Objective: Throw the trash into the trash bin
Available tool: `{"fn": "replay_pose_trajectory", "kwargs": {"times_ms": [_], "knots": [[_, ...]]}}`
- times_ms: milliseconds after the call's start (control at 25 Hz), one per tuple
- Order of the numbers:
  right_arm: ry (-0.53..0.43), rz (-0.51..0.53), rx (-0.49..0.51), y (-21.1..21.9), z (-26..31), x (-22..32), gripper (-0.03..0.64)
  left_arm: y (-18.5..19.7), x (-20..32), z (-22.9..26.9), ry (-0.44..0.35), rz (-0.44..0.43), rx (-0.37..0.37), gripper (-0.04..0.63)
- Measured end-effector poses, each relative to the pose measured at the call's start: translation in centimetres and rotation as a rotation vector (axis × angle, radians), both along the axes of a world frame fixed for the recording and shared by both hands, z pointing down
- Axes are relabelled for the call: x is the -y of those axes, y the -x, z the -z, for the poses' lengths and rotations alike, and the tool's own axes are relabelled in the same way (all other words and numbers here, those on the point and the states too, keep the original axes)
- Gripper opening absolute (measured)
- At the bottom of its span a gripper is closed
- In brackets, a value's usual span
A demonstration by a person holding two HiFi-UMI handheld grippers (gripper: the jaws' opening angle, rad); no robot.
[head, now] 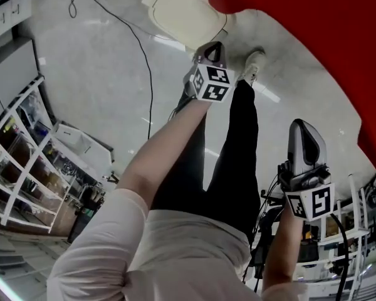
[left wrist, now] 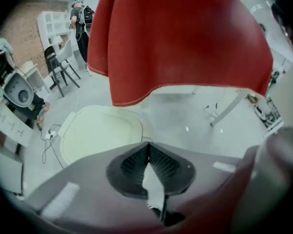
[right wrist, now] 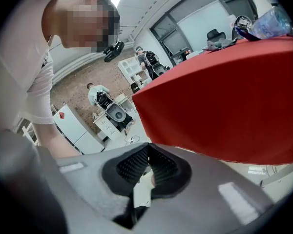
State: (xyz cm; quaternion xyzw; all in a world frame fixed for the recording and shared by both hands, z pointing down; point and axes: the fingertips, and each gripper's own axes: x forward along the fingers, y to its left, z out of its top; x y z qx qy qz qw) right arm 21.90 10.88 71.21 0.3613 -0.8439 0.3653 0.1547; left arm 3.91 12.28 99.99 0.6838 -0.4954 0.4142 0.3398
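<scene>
The trash bin (head: pixel 183 12), its cream lid apparently closed, is seen on the floor at upper centre. Just below it is the left gripper (head: pixel 215 49), jaws pressed together; at lower right the right gripper (head: pixel 301 126) is likewise shut. No trash is clearly pinched, so the throw is judged undone

A pale short-sleeved shirt (head: pixel 175 249) is worn at lower left of the frame, with black trousers (head: pixel 235 168) and a white shoe (head: pixel 254 61) above.

Glossy pale grey floor (head: pixel 94 86), a cream trash bin (head: pixel 185 14) and a loose black cable (head: pixel 151 86) directly on it
</scene>
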Motion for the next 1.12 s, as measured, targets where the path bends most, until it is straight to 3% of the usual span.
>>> {"fn": "replay_pose_trajectory", "kwargs": {"times_ms": [240, 480, 760, 1120], "knots": [[0.016, 0.008, 0.004, -0.4, -1.3, -0.1, 0.002, 0.5, -0.4, -4.0, 0.052, -0.012, 0.238, 0.003], [0.035, 0.005, -0.001, -1.7, -2.7, 0.0, 0.002, 0.2, -1.0, -6.2, 0.105, -0.003, 0.342, 0.0], [0.025, 0.001, -0.003, -2.5, -2.2, 0.4, 0.002, -0.1, -1.1, -6.4, 0.117, -0.001, 0.336, -0.009], [-0.005, 0.006, -0.006, -1.2, 0.4, 0.5, 0.002, 0.8, -0.6, -3.9, 0.145, 0.03, 0.217, 0.003]]}}
